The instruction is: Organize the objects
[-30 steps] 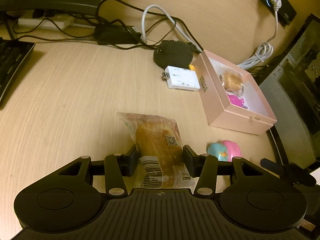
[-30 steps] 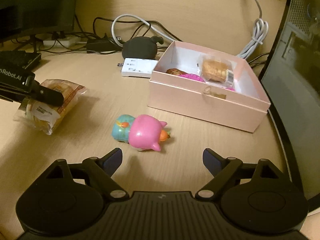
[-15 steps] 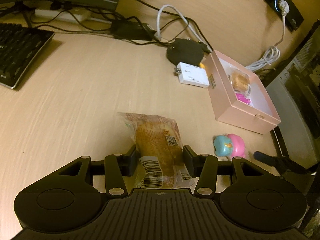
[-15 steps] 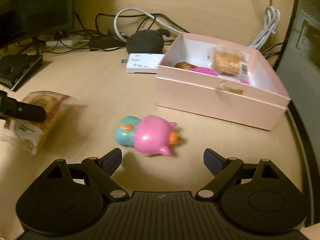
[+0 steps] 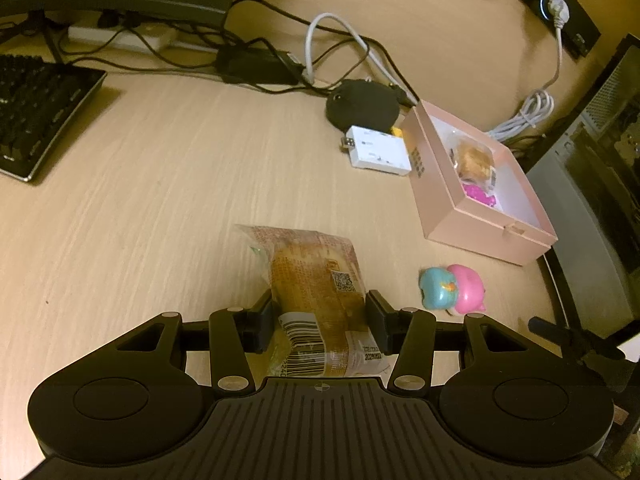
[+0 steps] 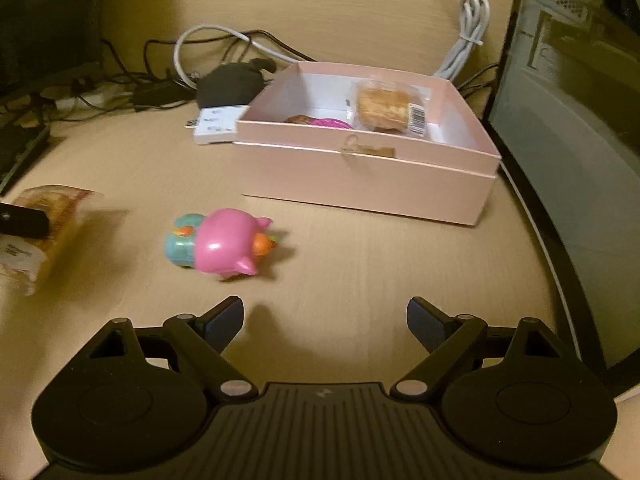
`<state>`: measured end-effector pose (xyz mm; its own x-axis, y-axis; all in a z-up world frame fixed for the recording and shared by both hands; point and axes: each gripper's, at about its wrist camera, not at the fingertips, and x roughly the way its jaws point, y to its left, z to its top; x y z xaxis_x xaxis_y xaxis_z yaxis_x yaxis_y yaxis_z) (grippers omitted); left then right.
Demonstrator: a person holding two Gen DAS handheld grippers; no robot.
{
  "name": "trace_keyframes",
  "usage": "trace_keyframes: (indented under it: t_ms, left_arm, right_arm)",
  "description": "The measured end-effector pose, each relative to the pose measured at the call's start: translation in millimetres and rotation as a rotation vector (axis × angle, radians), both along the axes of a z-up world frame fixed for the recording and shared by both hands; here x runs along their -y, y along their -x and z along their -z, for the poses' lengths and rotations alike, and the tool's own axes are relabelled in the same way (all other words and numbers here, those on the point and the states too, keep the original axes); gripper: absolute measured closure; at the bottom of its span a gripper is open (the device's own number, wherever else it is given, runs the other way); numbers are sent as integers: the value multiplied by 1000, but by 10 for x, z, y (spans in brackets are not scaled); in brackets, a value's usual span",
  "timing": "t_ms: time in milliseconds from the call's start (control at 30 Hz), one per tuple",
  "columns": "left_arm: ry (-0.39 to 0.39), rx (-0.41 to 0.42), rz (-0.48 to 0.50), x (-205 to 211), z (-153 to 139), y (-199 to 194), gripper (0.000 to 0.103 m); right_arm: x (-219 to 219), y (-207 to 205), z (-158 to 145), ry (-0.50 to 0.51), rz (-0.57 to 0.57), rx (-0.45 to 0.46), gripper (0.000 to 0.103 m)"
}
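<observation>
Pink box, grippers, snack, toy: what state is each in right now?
Pink box: lid off, holds a wrapped pastry and something pink.
Left gripper: shut on the wrapped bread.
Right gripper: open, holds nothing.
Pink and blue toy: lying on its side on the desk, outside the box.

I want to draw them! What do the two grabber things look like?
Both look alike. The left gripper and the right gripper are matte black plastic, each with a ribbed middle block, two round discs at the sides, silver rivets on angled link arms, and flat dark pads on the fingers. No sleeves or cables show.
</observation>
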<state>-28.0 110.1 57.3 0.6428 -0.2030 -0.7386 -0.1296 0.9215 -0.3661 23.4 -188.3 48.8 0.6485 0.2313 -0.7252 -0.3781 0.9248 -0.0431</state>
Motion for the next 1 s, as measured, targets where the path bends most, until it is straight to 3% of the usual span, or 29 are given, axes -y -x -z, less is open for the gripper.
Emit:
trace_keyframes:
  t_ms: [300,433,533,800,867,933,1000]
  left_arm:
    - [-36,1,-19,-44,-27,67,51]
    - [-56,6,-38,-96,-56,93,51]
    - [-63,9,-50,-138,-76,113,51]
    - [-44,1,-55,-205,-41,130,51]
    - [-40,3,-47,-214,-25,117,51]
    - [-36,3,-45,-211,-17,107,51]
    - [-33,2,-31,-192,-12,81,51]
  right_arm:
    - [-280,3,-13,-40,-81,-20,12]
    - [-406,-73,-7,-56,-86,-40,11]
    - [-498,-158,-6,-73,-78,-53,4]
    - [-749,-347,78,-54,-52,-72,4]
    - [-753,-366,108,-46,-55,-82,10]
    - [-755,-363,109,-28,-54,-68,25]
    - [-747,-347,79,-28,-60,-66,29]
